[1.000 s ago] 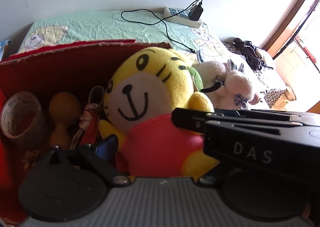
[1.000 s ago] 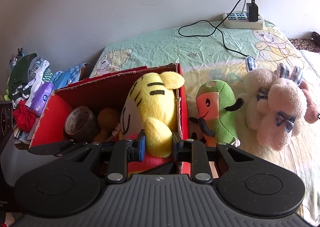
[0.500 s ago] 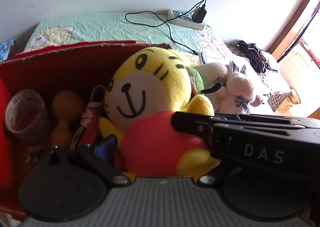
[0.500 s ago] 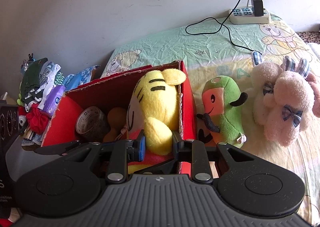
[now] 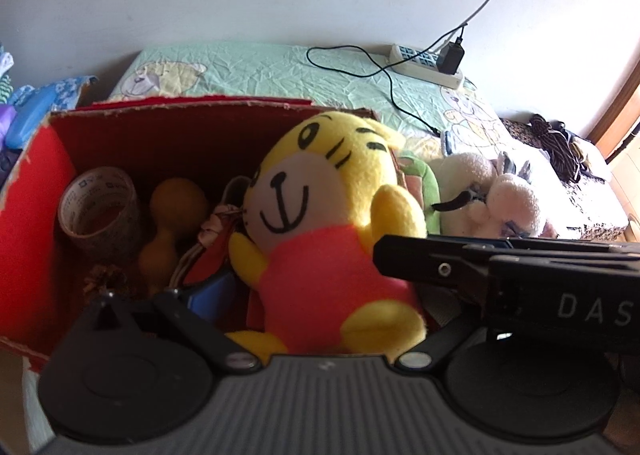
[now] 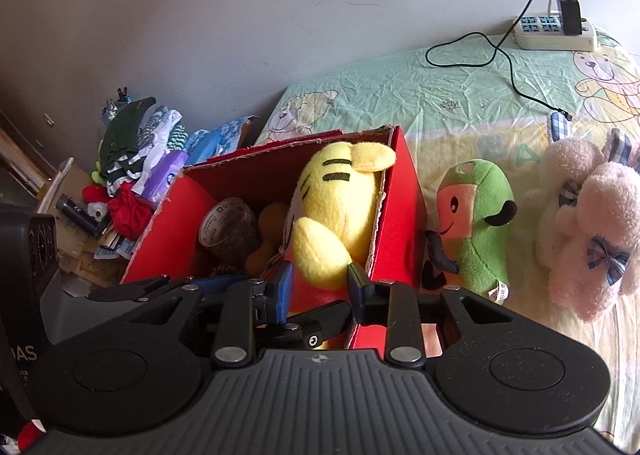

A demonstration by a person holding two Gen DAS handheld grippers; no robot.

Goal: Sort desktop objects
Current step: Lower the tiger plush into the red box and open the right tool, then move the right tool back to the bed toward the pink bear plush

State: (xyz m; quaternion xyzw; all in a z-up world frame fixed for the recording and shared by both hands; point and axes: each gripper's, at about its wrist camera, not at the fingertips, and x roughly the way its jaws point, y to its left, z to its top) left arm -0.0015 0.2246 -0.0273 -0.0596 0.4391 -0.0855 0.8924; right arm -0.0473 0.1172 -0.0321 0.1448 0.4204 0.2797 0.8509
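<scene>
While the yellow tiger plush sits in the middle of the left wrist view, it is seen propped upright inside the red cardboard box, leaning toward the box's right wall. The left gripper is spread wide at the lower edge, its blue-padded finger low in the box to the plush's left; no finger is seen pressing the toy, so it is judged released. A tape roll and a wooden gourd-shaped piece stand at centre left, evidently already sorted. The other tool's black body crosses the lower right.

In the right wrist view, the right gripper is held at lower centre, straddling the near corner of the box. Its fingers are parted on either side of the plush's yellow limb; whether the pads touch the fabric cannot be told, though no squeezing shows. The box's fill suggests sorting is under way. Right of the box, on the bed sheet, a green plush and a pink plush lie outside it, presumably awaiting collection.
</scene>
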